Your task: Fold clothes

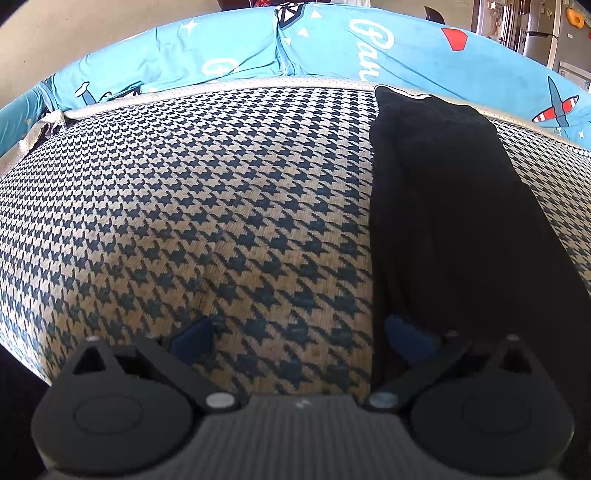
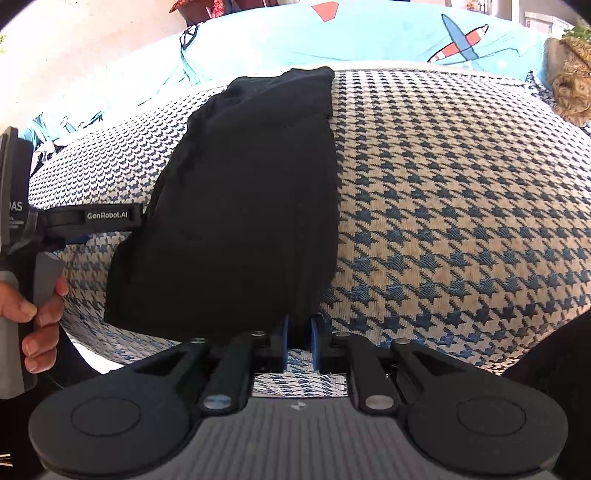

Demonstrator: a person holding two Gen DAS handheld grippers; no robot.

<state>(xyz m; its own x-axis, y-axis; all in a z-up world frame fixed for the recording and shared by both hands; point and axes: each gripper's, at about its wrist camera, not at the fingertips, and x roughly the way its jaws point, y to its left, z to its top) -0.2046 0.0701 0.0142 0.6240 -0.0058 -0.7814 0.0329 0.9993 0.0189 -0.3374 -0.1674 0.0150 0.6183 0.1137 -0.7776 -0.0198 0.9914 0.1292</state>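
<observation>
A black garment (image 2: 240, 206) lies folded lengthwise in a long narrow strip on the houndstooth cushion (image 2: 461, 206). My right gripper (image 2: 300, 334) is shut on the garment's near right corner, its blue pads pinching the cloth. In the left wrist view the garment (image 1: 454, 206) lies at the right. My left gripper (image 1: 299, 339) is open over the cushion (image 1: 192, 206); its right blue pad touches the garment's near left edge. The left gripper also shows in the right wrist view (image 2: 110, 218), at the garment's left edge.
A light blue sheet with aeroplane prints (image 1: 229, 51) runs behind the cushion. A brown woven object (image 2: 570, 85) sits at the far right. A person's hand (image 2: 37, 314) holds the left gripper's handle. A cabinet (image 1: 532, 29) stands in the background.
</observation>
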